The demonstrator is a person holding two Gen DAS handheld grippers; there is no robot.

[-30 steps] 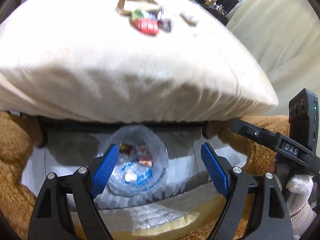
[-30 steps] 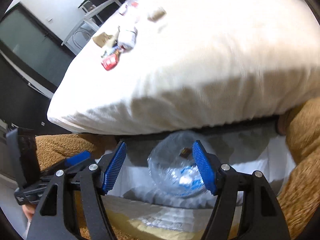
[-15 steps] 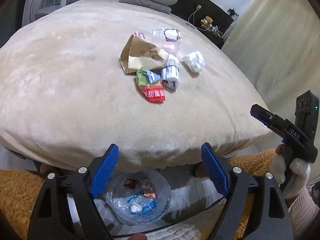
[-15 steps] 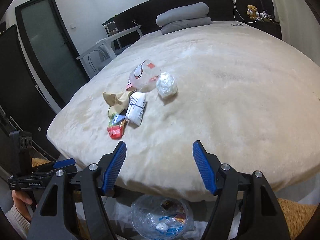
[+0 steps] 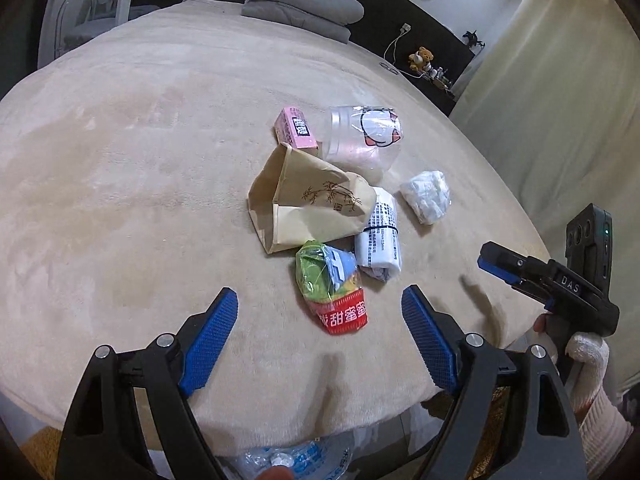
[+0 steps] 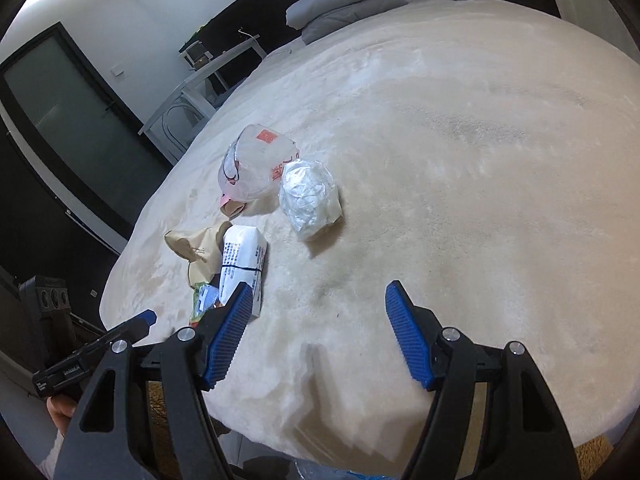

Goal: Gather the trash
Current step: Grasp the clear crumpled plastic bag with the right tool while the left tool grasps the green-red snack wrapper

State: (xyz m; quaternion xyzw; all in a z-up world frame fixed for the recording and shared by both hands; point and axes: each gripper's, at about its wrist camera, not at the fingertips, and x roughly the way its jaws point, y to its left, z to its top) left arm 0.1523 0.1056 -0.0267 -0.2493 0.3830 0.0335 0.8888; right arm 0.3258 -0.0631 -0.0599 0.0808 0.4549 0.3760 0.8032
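Both tongs, left [image 5: 320, 320] and right [image 6: 318, 320], gape empty above the bed [image 5: 120, 160]; trash sits clustered mid-bed. Nearest the left is the red-green snack wrapper [image 5: 334, 290]: descend straddling it, pinch its crumpled body, avoid snagging blanket

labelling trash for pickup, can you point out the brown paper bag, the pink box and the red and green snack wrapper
brown paper bag [image 5: 304, 208], left wrist view, middle of its printed side
pink box [image 5: 295, 133], left wrist view, its labelled top face
red and green snack wrapper [image 5: 332, 286], left wrist view, centre of the crumpled pack
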